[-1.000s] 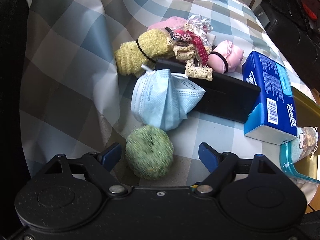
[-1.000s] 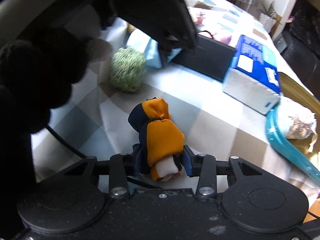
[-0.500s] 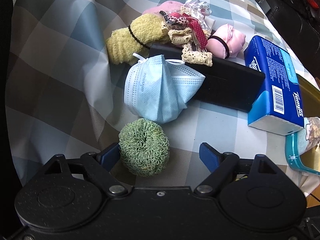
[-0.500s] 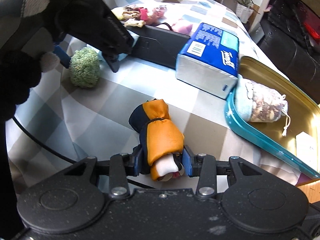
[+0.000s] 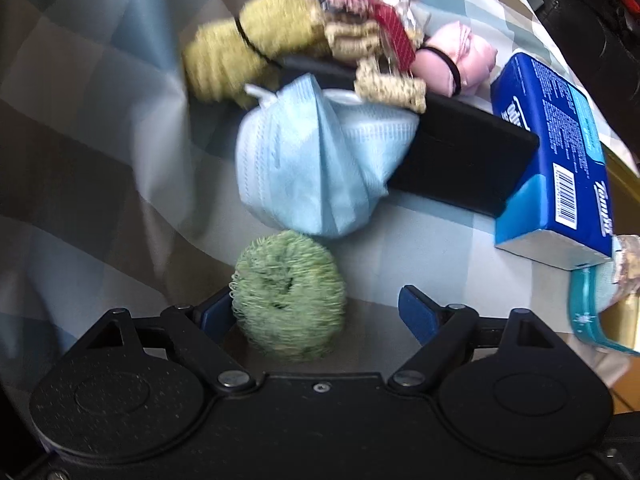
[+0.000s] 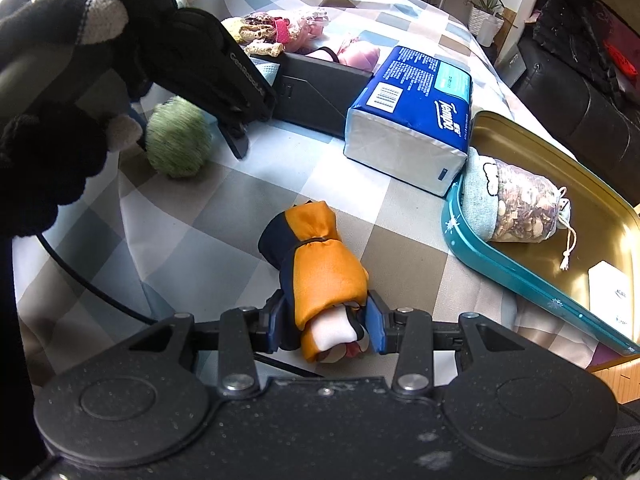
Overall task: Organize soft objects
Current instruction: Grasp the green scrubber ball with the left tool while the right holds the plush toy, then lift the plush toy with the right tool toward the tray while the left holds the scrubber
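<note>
Left gripper (image 5: pixel 316 310): fingers spread wide over the checked tablecloth (image 5: pixel 100 128), a green knitted ball (image 5: pixel 289 300) sitting between them and touching the left pad, the right pad clear of it.
Right gripper (image 6: pixel 327 322): both blue pads pressed onto an orange-and-navy fabric bundle (image 6: pixel 318 264) tied with a black band, its white end poking out between the fingers.
Green ball, right wrist view: it lies on the cloth (image 6: pixel 248 200) under the black body of the left gripper, held by a hand in a black glove (image 6: pixel 52 128).
Face mask (image 5: pixel 316 164): pale blue, crumpled, just beyond the ball and leaning on a black box (image 5: pixel 460 160).
Pile behind the box: yellow knitted roll (image 5: pixel 248 48) with a black band, lace and ribbon scraps (image 5: pixel 376 44), pink banded bundle (image 5: pixel 456 60); this part is blurred.
Tissue pack (image 6: pixel 416 112): blue, beside the black box.
Tray (image 6: pixel 600 216): gold inside, teal rim, holding a patterned drawstring pouch (image 6: pixel 516 204) and a white card (image 6: pixel 612 296).
</note>
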### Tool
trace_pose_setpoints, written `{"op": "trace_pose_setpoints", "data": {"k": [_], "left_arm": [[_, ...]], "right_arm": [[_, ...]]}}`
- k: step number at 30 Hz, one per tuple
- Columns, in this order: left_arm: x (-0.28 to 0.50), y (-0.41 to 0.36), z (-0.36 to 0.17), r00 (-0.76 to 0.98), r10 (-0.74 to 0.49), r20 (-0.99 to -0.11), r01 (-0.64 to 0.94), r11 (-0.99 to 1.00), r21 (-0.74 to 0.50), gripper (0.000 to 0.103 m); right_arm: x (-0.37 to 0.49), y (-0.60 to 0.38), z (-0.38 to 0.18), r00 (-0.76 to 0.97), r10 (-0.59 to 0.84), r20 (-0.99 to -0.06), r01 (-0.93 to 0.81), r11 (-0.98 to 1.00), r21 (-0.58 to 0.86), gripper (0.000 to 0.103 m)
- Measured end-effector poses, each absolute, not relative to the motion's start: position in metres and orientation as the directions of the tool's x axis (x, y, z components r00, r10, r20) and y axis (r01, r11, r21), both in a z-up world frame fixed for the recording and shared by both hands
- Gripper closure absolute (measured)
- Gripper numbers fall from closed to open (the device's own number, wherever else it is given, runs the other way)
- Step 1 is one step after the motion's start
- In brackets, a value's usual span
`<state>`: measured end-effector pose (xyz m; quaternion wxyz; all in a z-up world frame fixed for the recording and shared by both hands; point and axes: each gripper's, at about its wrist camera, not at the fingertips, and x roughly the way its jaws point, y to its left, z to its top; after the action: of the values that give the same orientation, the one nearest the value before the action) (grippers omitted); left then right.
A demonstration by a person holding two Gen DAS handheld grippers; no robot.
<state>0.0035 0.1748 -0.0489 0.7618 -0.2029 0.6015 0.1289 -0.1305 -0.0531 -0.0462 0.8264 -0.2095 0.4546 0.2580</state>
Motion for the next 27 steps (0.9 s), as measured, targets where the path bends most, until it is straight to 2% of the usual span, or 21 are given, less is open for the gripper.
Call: {"op": "trace_pose_setpoints", "data": {"k": [2, 7, 12, 19, 27], "left_arm": [[0.005, 0.177, -0.056, 0.229, -0.097, -0.969, -0.451, 0.871, -0.194, 0.026], [0.008, 0.167, -0.056, 0.230, -0.046, -0.972, -0.405, 0.904, -0.138, 0.030], [0.010, 0.155, -0.052, 0.260, -0.045, -0.964, -0.353, 0.925, -0.138, 0.048], [0.013, 0.129, -0.045, 0.280, -0.154, -0.948, -0.244, 0.943, -0.226, 0.051], [0.012, 0.113, -0.046, 0.252, -0.124, -0.960, -0.190, 0.966, -0.175, 0.051]], "right_arm": [[-0.131, -0.054, -0.046, 0.454, 0.236, -0.859, -0.620, 0.776, -0.114, 0.063], [-0.132, -0.057, -0.044, 0.444, 0.242, -0.863, -0.643, 0.756, -0.119, 0.063], [-0.132, -0.060, -0.045, 0.418, 0.246, -0.874, -0.684, 0.719, -0.124, 0.063], [-0.132, -0.063, -0.045, 0.402, 0.236, -0.885, -0.740, 0.652, -0.162, 0.062], [-0.111, -0.071, -0.042, 0.484, 0.176, -0.857, -0.716, 0.643, -0.273, 0.061]]}}
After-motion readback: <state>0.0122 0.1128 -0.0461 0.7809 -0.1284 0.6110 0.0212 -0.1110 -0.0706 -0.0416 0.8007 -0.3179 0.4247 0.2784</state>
